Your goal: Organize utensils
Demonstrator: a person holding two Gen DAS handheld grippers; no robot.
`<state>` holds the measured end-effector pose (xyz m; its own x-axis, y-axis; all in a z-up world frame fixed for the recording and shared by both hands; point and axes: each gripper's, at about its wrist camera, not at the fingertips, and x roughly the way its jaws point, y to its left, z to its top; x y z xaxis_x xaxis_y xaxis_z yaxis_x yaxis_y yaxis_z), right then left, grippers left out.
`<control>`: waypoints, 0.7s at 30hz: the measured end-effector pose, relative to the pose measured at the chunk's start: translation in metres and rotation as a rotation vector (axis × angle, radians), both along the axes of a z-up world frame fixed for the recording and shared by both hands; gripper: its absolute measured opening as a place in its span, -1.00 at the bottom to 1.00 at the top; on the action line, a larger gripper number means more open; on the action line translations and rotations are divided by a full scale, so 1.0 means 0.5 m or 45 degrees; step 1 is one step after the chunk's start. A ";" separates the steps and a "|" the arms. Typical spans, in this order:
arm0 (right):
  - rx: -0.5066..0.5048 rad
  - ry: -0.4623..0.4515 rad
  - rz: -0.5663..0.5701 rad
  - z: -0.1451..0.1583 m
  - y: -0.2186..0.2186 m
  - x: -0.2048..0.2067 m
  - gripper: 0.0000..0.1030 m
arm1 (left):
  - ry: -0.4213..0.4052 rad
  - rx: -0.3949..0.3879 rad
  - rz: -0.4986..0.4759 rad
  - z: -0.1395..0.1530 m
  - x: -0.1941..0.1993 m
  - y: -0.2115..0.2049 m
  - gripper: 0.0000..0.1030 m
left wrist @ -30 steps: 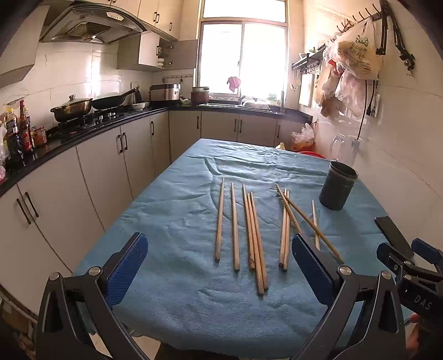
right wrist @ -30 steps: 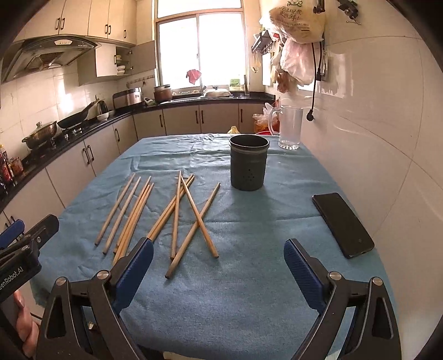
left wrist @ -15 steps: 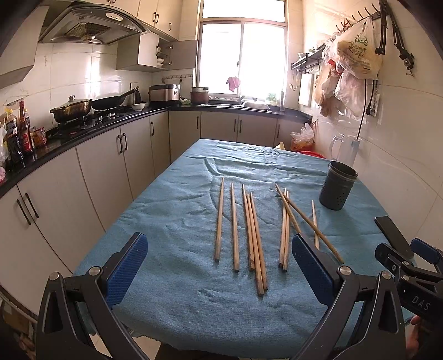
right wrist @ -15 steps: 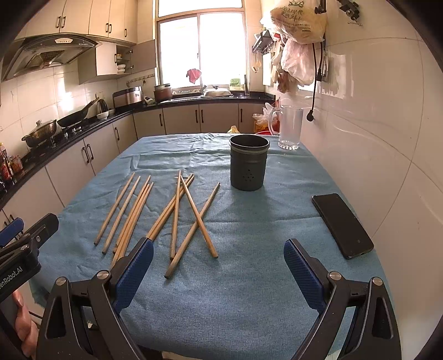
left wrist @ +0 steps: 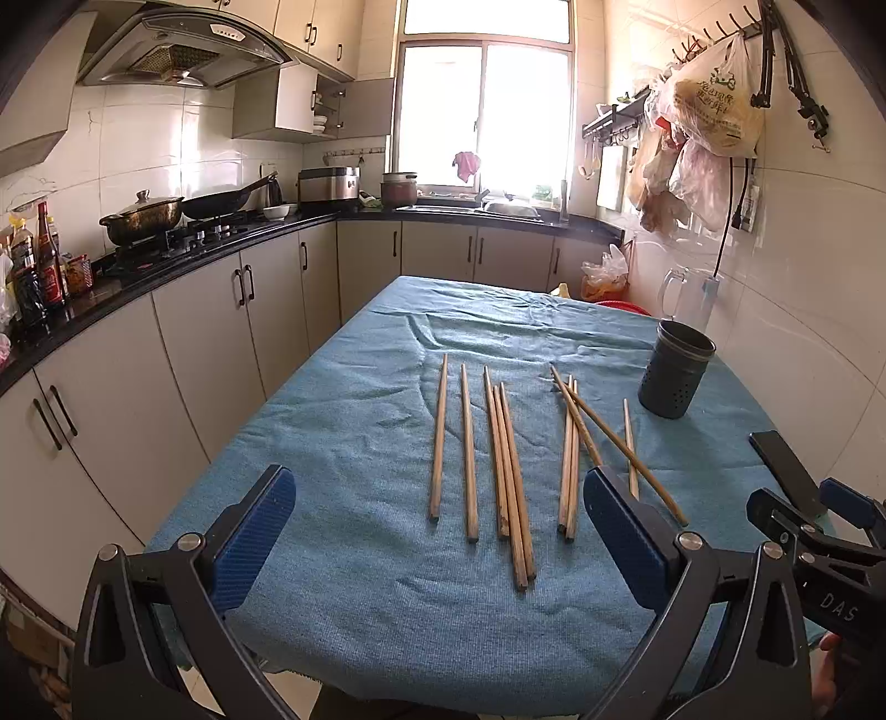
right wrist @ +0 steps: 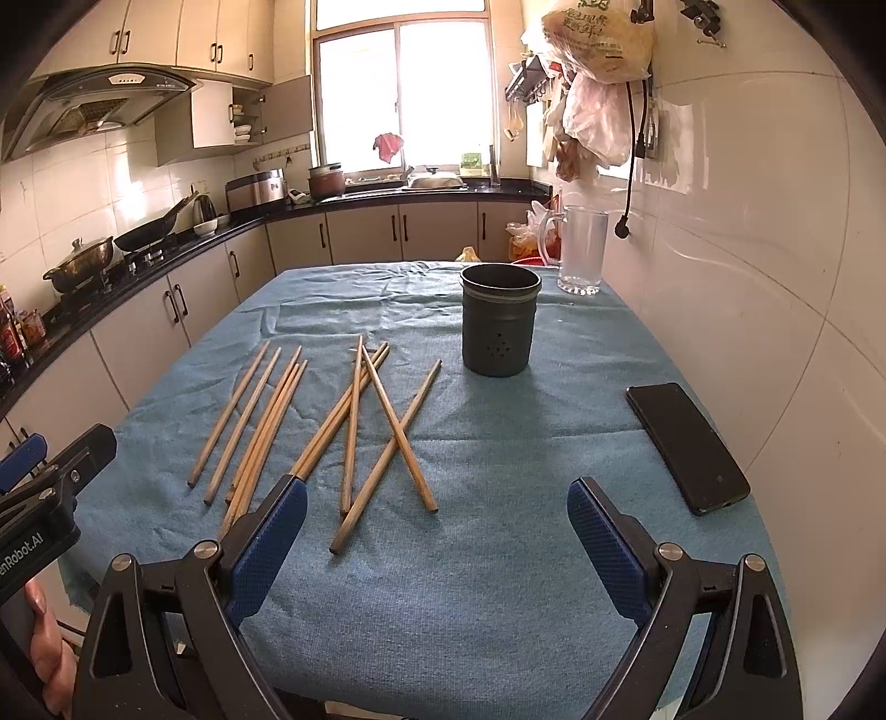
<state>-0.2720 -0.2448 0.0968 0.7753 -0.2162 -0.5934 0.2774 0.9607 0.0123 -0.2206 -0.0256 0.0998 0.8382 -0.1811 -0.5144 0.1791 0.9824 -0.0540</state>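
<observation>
Fingers (left wrist: 252, 531) of the left gripper (left wrist: 437, 526) and fingers (right wrist: 601, 545) of the right gripper (right wrist: 437, 534) are spread wide, released and empty, above the near edge of the table (right wrist: 498, 581) with its blue cloth. A dark perforated holder (right wrist: 498, 327) stands upright towards the far right. Light wooden chopsticks (left wrist: 504, 459) lie loose mid-table, some parallel, some crossed. Beside the wall lies a black phone (right wrist: 686, 446). The right gripper's body reads "DAS"; the left's "enRobot.AI".

At lower right of the left view, the right gripper (left wrist: 830, 518) body reads "DAS"; at lower left of the right view, the left gripper (right wrist: 52, 462) reads "enRobot.AI". Bag (right wrist: 595, 39) print is illegible.
</observation>
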 end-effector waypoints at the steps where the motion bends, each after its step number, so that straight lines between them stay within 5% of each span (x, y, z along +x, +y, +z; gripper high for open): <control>1: 0.001 0.002 0.000 -0.001 0.000 0.001 0.89 | 0.000 0.000 0.000 0.000 0.000 0.000 1.00; 15: 0.051 0.049 0.093 -0.019 -0.012 0.025 0.83 | 0.087 -0.012 -0.022 -0.021 0.050 0.023 1.00; 21: 0.162 0.117 0.245 -0.001 -0.048 0.094 0.48 | 0.209 0.003 -0.017 -0.020 0.140 0.057 1.00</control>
